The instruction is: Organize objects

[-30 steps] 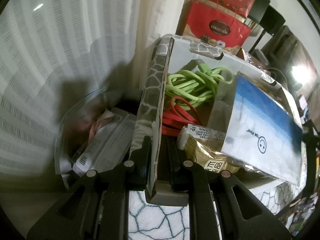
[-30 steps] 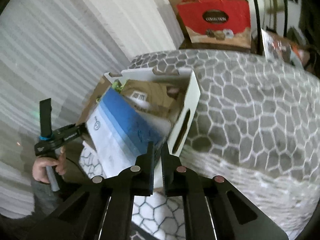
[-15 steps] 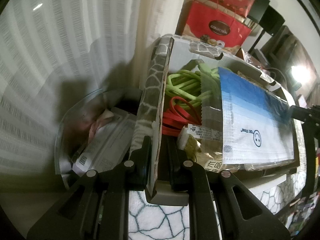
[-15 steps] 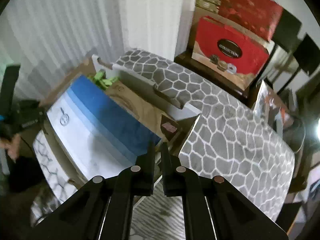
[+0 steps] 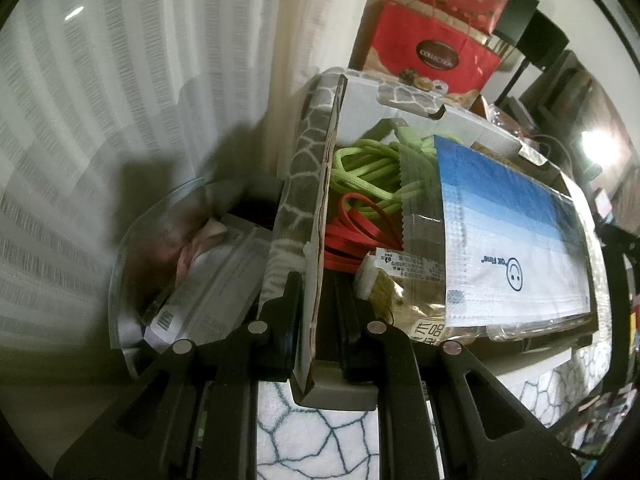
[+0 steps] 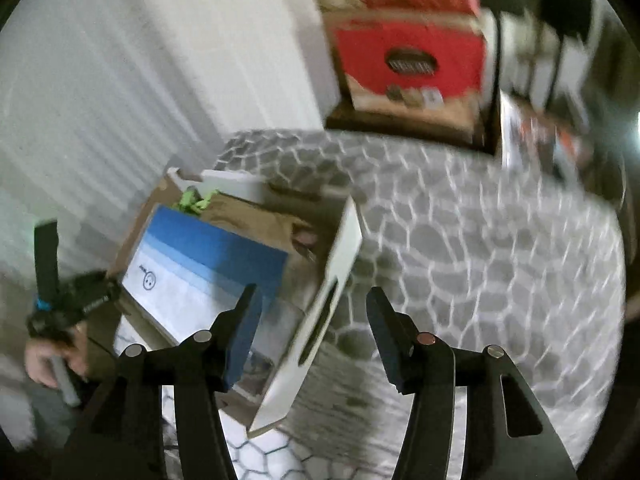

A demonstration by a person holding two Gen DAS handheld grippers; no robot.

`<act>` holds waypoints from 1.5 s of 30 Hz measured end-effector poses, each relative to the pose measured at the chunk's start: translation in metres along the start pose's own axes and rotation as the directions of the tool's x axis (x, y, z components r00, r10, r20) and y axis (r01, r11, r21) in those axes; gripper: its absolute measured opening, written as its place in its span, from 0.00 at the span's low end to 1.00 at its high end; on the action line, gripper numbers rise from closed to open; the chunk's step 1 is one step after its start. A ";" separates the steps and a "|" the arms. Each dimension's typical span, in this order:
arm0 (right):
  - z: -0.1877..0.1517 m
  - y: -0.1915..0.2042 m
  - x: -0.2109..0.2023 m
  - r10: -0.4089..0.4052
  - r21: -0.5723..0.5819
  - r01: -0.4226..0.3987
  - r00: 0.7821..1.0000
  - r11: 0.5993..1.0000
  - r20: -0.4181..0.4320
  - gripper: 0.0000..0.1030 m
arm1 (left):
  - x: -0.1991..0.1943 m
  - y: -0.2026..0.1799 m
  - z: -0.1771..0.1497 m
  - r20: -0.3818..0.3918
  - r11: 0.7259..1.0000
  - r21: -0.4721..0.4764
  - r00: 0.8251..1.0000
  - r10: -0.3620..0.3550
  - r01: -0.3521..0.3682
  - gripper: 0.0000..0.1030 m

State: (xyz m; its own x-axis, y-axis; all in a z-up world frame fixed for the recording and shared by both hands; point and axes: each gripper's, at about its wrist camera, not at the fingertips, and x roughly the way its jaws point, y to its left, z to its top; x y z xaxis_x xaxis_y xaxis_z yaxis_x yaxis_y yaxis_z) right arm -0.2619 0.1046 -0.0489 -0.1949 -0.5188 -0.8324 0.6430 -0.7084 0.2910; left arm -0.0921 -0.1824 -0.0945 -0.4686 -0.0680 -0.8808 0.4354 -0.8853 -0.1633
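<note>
White fleece bedding with a dark hexagon pattern [image 5: 320, 440] lies under an open cardboard storage box clad in grey-and-white hexagon print [image 5: 308, 168]. Nearest, the left gripper [image 5: 316, 312] pinches the box's side wall. The right gripper [image 6: 312, 320], its jaws just opened and spread, straddles the opposite wall without pressing it. Inside rests a blue-and-white plastic pack of face masks [image 5: 516, 240], then red cords [image 5: 360, 232] and lime-green rope [image 5: 372, 168]. Beyond stands a red gift bag [image 5: 432, 56].

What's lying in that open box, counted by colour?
Green: 1, cord bundle
Red: 1, strap bundle
Blue and white: 1, mask pack
Gold: 1, snack packet
Total: 4 visible; more may lie underneath.
</note>
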 end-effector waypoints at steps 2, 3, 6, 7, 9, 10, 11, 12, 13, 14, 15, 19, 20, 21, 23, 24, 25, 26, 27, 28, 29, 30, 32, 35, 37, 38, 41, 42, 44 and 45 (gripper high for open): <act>-0.005 -0.010 0.007 0.038 0.054 -0.037 0.999 0.998 -0.019 0.54 | 0.000 0.001 0.000 -0.001 1.000 0.000 1.000 0.000 0.000 0.13; -0.009 -0.014 0.013 0.060 0.083 -0.057 0.998 0.995 -0.030 0.54 | 0.000 -0.001 0.000 -0.001 1.000 -0.001 1.000 0.002 -0.002 0.13; -0.017 -0.017 0.022 0.139 0.132 -0.133 0.989 0.982 -0.040 0.52 | 0.000 0.000 0.000 -0.001 1.000 -0.001 1.000 0.003 -0.003 0.13; -0.017 -0.017 0.024 0.157 0.142 -0.150 0.987 0.978 -0.041 0.50 | 0.000 -0.001 0.000 -0.001 1.000 -0.001 1.000 0.005 -0.005 0.13; -0.018 -0.015 0.029 0.191 0.158 -0.181 0.981 0.971 -0.045 0.39 | -0.001 -0.001 -0.001 -0.002 1.000 -0.001 1.000 0.007 -0.007 0.13; -0.018 -0.015 0.031 0.211 0.169 -0.200 0.976 0.965 -0.045 0.37 | -0.001 -0.001 0.000 -0.002 1.000 -0.001 1.000 0.006 -0.006 0.13; -0.018 -0.015 0.032 0.227 0.178 -0.215 0.973 0.960 -0.045 0.29 | -0.001 -0.001 0.000 -0.002 1.000 -0.002 1.000 0.006 -0.006 0.13; -0.018 -0.014 0.034 0.250 0.188 -0.237 0.967 0.953 -0.046 0.27 | -0.001 -0.001 0.000 -0.002 1.000 -0.002 1.000 0.006 -0.006 0.13; -0.018 -0.013 0.034 0.245 0.188 -0.233 0.968 0.954 -0.044 0.27 | -0.001 -0.001 0.000 -0.001 1.000 -0.002 1.000 0.006 -0.006 0.12; -0.017 -0.012 0.033 0.239 0.182 -0.228 0.970 0.956 -0.043 0.27 | -0.001 0.000 0.000 -0.002 1.000 -0.002 1.000 0.006 -0.006 0.12; -0.018 -0.012 0.033 0.234 0.176 -0.224 0.971 0.959 -0.041 0.26 | -0.001 -0.001 0.000 -0.001 1.000 -0.003 1.000 0.007 -0.007 0.12; -0.018 -0.014 0.030 0.224 0.170 -0.217 0.974 0.961 -0.026 0.25 | -0.001 -0.002 0.000 0.001 1.000 0.005 1.000 -0.001 0.001 0.13; -0.018 -0.016 0.028 0.226 0.170 -0.220 0.974 0.961 -0.017 0.25 | -0.001 -0.003 0.001 0.000 1.000 0.007 1.000 -0.006 0.006 0.13; -0.017 -0.019 0.024 0.228 0.172 -0.224 0.974 0.959 -0.005 0.25 | -0.001 -0.006 0.001 -0.003 1.000 0.010 1.000 -0.014 0.014 0.13; -0.017 -0.023 0.016 0.227 0.168 -0.225 0.974 0.960 0.010 0.25 | 0.000 -0.012 0.003 -0.005 0.999 0.023 1.000 -0.023 0.023 0.12; -0.016 -0.027 0.010 0.222 0.162 -0.222 0.975 0.961 0.019 0.25 | 0.000 -0.017 0.004 -0.004 0.999 0.031 1.000 -0.028 0.028 0.12; -0.017 -0.030 0.005 0.213 0.159 -0.214 0.977 0.964 0.023 0.25 | 0.000 -0.023 0.005 -0.003 0.999 0.040 0.999 -0.035 0.035 0.12; -0.018 -0.033 0.001 0.206 0.156 -0.207 0.978 0.966 0.024 0.25 | 0.000 -0.028 0.006 -0.003 0.998 0.049 0.999 -0.039 0.039 0.12; -0.020 -0.038 -0.005 0.198 0.157 -0.199 0.980 0.967 0.025 0.25 | 0.001 -0.035 0.007 -0.003 0.997 0.059 0.999 -0.043 0.043 0.12; -0.022 -0.043 -0.008 0.193 0.162 -0.195 0.981 0.967 0.027 0.25 | 0.002 -0.042 0.007 -0.005 0.996 0.071 0.999 -0.047 0.047 0.13; -0.023 -0.047 -0.012 0.189 0.167 -0.191 0.981 0.967 0.028 0.25 | 0.003 -0.048 0.008 -0.008 0.995 0.080 0.999 -0.050 0.051 0.13; -0.025 -0.054 -0.015 0.181 0.174 -0.184 0.983 0.967 0.030 0.25 | 0.005 -0.055 0.008 -0.012 0.994 0.092 0.999 -0.053 0.054 0.13; -0.030 -0.066 -0.022 0.171 0.187 -0.175 0.985 0.967 0.036 0.25 | 0.007 -0.069 0.007 -0.014 0.992 0.112 0.998 -0.058 0.059 0.14; -0.035 -0.082 -0.031 0.160 0.204 -0.166 0.986 0.965 0.045 0.25 | 0.010 -0.088 0.006 -0.020 0.988 0.138 0.998 -0.063 0.065 0.15; -0.037 -0.091 -0.036 0.157 0.214 -0.163 0.987 0.963 0.047 0.25 | 0.011 -0.098 0.006 -0.022 0.986 0.153 0.998 -0.061 0.063 0.15; -0.038 -0.094 -0.038 0.154 0.216 -0.160 0.987 0.963 0.047 0.25 | 0.011 -0.102 0.007 -0.023 0.985 0.158 0.998 -0.061 0.064 0.15; -0.041 -0.105 -0.043 0.141 0.224 -0.149 0.989 0.963 0.052 0.25 | 0.012 -0.116 0.007 -0.026 0.982 0.178 0.998 -0.057 0.060 0.15; -0.043 -0.108 -0.044 0.135 0.230 -0.144 0.989 0.962 0.055 0.25 | 0.013 -0.121 0.007 -0.027 0.981 0.186 0.998 -0.056 0.060 0.16; -0.046 -0.114 -0.045 0.128 0.237 -0.138 0.990 0.962 0.059 0.25 | 0.015 -0.128 0.007 -0.026 0.979 0.195 0.998 -0.055 0.059 0.16; -0.048 -0.117 -0.045 0.121 0.243 -0.133 0.991 0.961 0.062 0.25 | 0.016 -0.131 0.007 -0.026 0.978 0.199 0.998 -0.053 0.057 0.16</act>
State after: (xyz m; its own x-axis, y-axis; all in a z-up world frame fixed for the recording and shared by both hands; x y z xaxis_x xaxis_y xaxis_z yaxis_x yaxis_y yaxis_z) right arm -0.2929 0.2344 -0.0679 -0.1608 -0.6294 -0.7603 0.4640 -0.7281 0.5046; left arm -0.1617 -0.0706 -0.0840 -0.4713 -0.0089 -0.8819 0.2460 -0.9616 -0.1218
